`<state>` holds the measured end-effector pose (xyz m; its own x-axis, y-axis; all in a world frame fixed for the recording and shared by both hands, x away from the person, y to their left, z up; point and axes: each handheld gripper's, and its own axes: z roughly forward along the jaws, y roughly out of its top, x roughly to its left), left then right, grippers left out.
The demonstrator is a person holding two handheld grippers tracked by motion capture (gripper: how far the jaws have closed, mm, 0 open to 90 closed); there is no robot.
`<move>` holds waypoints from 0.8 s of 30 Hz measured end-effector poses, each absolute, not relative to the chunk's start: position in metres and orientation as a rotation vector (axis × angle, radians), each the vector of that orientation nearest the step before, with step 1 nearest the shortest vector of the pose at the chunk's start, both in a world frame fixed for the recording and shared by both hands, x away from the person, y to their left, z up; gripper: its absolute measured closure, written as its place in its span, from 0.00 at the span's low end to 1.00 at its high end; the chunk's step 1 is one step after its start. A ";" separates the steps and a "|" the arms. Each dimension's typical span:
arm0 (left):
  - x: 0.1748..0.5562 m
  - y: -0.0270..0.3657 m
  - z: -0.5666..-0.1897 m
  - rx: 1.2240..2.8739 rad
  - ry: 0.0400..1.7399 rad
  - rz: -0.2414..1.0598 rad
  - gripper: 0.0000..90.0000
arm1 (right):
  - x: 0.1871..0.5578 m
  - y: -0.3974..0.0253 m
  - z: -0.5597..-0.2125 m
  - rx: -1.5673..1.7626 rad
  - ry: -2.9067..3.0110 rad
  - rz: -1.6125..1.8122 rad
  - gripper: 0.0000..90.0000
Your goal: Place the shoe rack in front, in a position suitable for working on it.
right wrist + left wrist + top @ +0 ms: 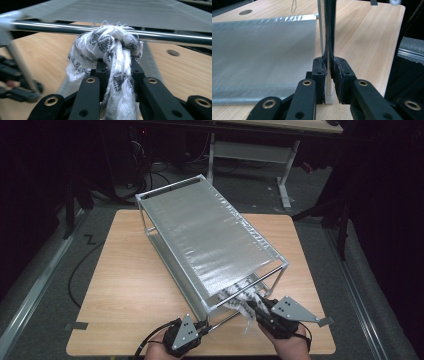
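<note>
A metal rack [200,230] with two grey mesh shelves stands slantwise on the wooden table [125,285]. My left gripper [201,327] is at the rack's near corner, shut on the upright corner post [327,37] just above its foot, with the lower mesh shelf [262,57] to its left. My right gripper [251,306] is at the rack's near end, shut on a bunched white cloth with a black pattern [236,295]. The cloth [110,45] bulges over the jaws, just in front of the top shelf's horizontal rail [50,26].
The rack covers the table's middle from back left to front right. Bare wood lies on the left [115,270] and the far right [295,245]. A white-legged desk [250,150] stands behind, and a cable [75,270] runs over the floor at left.
</note>
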<state>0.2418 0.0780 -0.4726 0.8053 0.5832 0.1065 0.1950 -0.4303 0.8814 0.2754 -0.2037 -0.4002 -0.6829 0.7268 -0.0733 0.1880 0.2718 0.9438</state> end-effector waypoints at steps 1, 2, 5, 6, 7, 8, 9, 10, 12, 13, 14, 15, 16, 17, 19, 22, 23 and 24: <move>0.242 0.078 -0.473 2.004 0.579 0.495 0.88 | 0.273 -0.200 -0.400 0.803 2.057 1.419 0.84; 0.242 0.078 -0.473 2.004 0.579 0.495 0.88 | 0.269 -0.194 -0.400 0.785 2.066 1.426 0.84; 0.242 0.078 -0.473 2.003 0.580 0.497 0.88 | 0.261 -0.183 -0.400 0.730 2.092 1.435 0.83; 0.242 0.078 -0.473 2.003 0.580 0.497 0.88 | 0.255 -0.175 -0.400 0.696 2.110 1.442 0.83; 0.242 0.078 -0.473 2.003 0.580 0.496 0.88 | 0.255 -0.175 -0.400 0.696 2.110 1.442 0.83; 0.242 0.078 -0.473 2.002 0.580 0.495 0.88 | 0.252 -0.171 -0.400 0.677 2.120 1.450 0.83; 0.242 0.078 -0.473 2.003 0.580 0.496 0.88 | 0.250 -0.168 -0.400 0.660 2.126 1.454 0.83; 0.242 0.078 -0.473 2.003 0.580 0.496 0.88 | 0.246 -0.164 -0.400 0.642 2.135 1.460 0.83; 0.242 0.078 -0.473 2.003 0.579 0.497 0.88 | 0.240 -0.155 -0.400 0.597 2.156 1.462 0.83; 0.242 0.078 -0.473 2.003 0.580 0.497 0.88 | 0.240 -0.155 -0.400 0.597 2.156 1.462 0.83; 0.242 0.078 -0.473 2.003 0.580 0.497 0.88 | 0.239 -0.153 -0.400 0.583 2.156 1.459 0.83; 0.242 0.078 -0.473 2.003 0.581 0.497 0.88 | 0.238 -0.152 -0.400 0.579 2.157 1.458 0.83; 0.242 0.078 -0.473 2.003 0.580 0.495 0.88 | 0.238 -0.152 -0.400 0.581 2.157 1.461 0.83; 0.242 0.078 -0.473 2.003 0.580 0.496 0.88 | 0.238 -0.153 -0.400 0.584 2.157 1.465 0.83; 0.242 0.078 -0.473 2.002 0.581 0.496 0.88 | 0.240 -0.155 -0.400 0.589 2.156 1.458 0.83; 0.243 0.078 -0.473 2.008 0.571 0.505 0.88 | 0.241 -0.156 -0.401 0.598 2.154 1.449 0.83; 0.244 0.079 -0.472 2.027 0.557 0.517 0.88 | 0.243 -0.157 -0.401 0.604 2.154 1.445 0.83; 0.242 0.077 -0.473 2.000 0.578 0.495 0.88 | 0.244 -0.159 -0.402 0.611 2.154 1.439 0.83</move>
